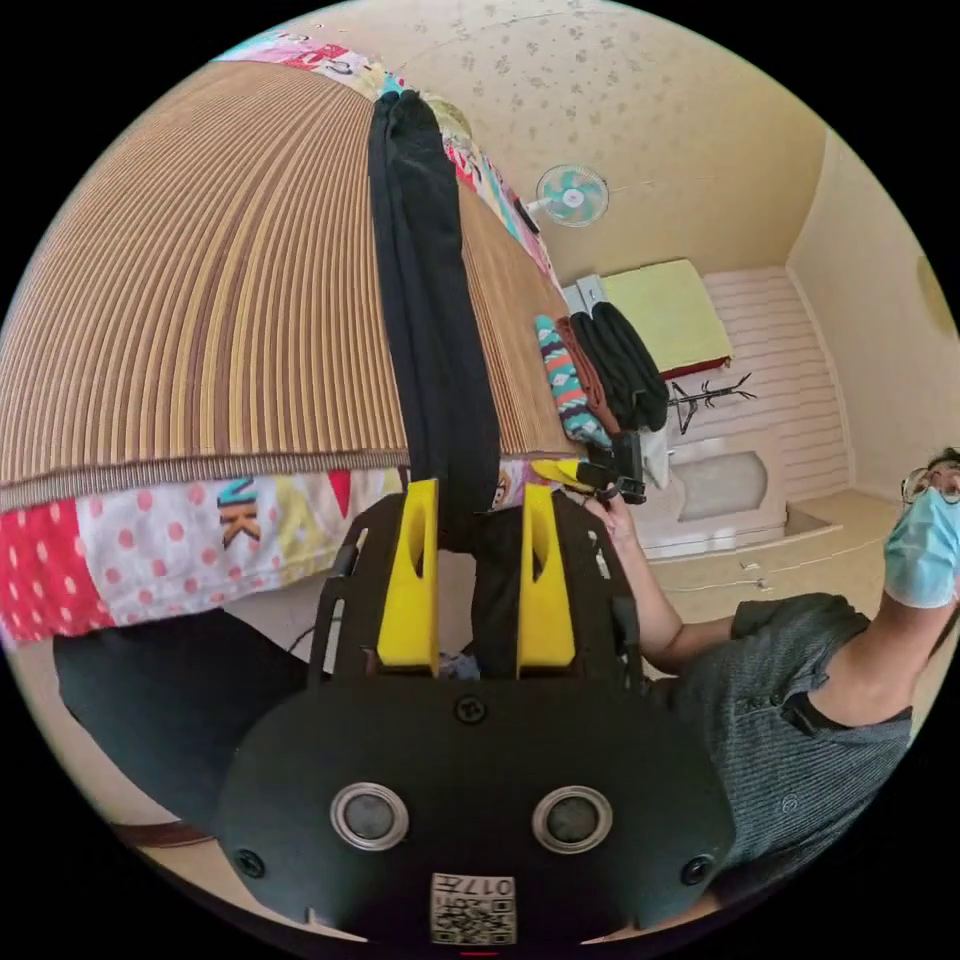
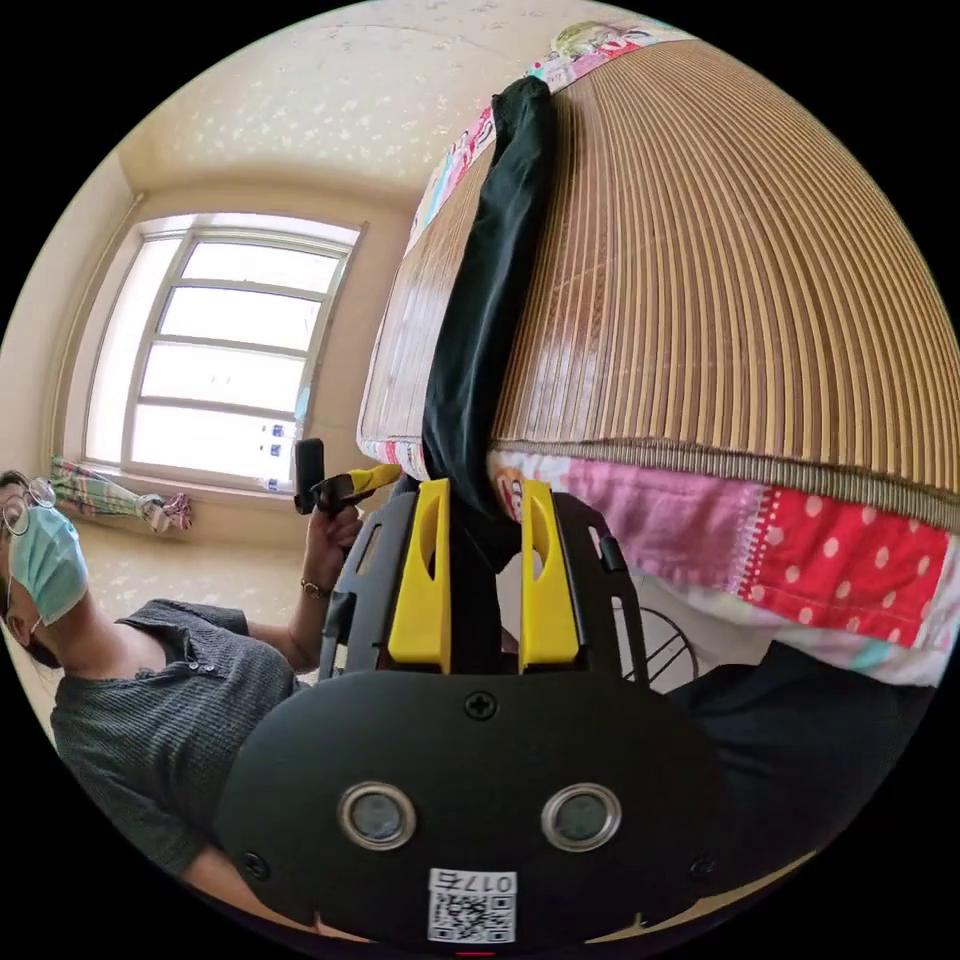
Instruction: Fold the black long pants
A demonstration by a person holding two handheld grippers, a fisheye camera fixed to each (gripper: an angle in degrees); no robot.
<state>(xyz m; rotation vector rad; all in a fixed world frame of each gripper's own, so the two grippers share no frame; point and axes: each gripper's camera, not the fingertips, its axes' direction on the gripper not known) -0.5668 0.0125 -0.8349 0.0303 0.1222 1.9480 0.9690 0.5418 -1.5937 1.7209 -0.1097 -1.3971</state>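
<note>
In the left gripper view we see, to the left of the left claw (image 1: 478,500), the striped brown bamboo mat (image 1: 200,300) that covers the bed, with a patchwork bedsheet of red polka dots and coloured prints (image 1: 150,560) hanging below the mat's edge. The black long pants (image 1: 435,330), folded into a narrow strip, lie on the mat with their long axis running straight away from the claw toward the far side of the bed. Their near end drops over the bed edge and passes between the two yellow jaws; the jaws stand a little apart with dark cloth in the gap, and we cannot tell whether both press on it. Just right of the claw, the right claw (image 1: 560,470) shows with a hand on it, and beyond it sits a stack of folded clothes (image 1: 600,375) at the mat's edge. Farther right a person in a grey shirt (image 1: 790,680) sits.

In the right gripper view the person (image 2: 150,700) is on the left, holding the left claw (image 2: 375,480) just left of the right claw (image 2: 482,510). The pants (image 2: 490,290) again stretch lengthwise away from this claw across the mat (image 2: 730,250), their near end hanging down between its yellow jaws; whether those jaws pinch it we cannot tell. The bedsheet (image 2: 820,570) hangs to the right.
</note>
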